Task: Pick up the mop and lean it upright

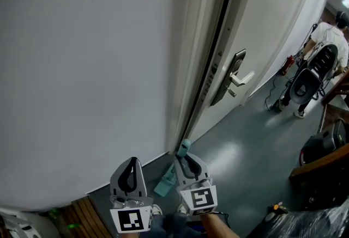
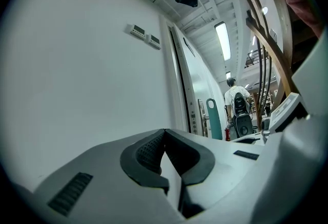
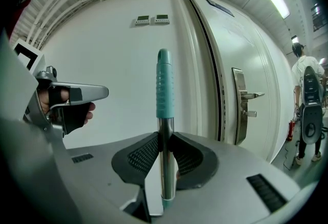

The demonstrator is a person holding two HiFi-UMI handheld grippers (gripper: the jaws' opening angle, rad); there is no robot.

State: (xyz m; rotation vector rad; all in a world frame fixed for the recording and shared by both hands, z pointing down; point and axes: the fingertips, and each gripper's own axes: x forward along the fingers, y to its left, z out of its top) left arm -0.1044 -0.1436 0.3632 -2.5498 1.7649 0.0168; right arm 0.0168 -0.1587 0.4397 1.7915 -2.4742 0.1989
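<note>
The mop stands upright close to the white wall [image 1: 82,79]. Its teal grip [image 3: 164,89] tops a shiny metal pole [image 3: 165,166]. My right gripper [image 3: 165,154] is shut on that pole just below the grip. From the head view I see the grip's top [image 1: 184,148] above my right gripper [image 1: 188,165], and a teal lower part of the mop [image 1: 165,183] near the floor. My left gripper [image 1: 131,170] hangs beside it to the left, its jaws shut and empty [image 2: 164,154]. The left gripper view catches the teal grip [image 2: 211,117] to its right.
A white door with a metal lever handle [image 1: 238,75] stands just right of the mop. Down the grey corridor floor [image 1: 245,155] is a person [image 1: 329,35] beside a black machine [image 1: 305,81]. Dark wooden furniture [image 1: 322,163] fills the lower right; wooden slats [image 1: 87,215] lie lower left.
</note>
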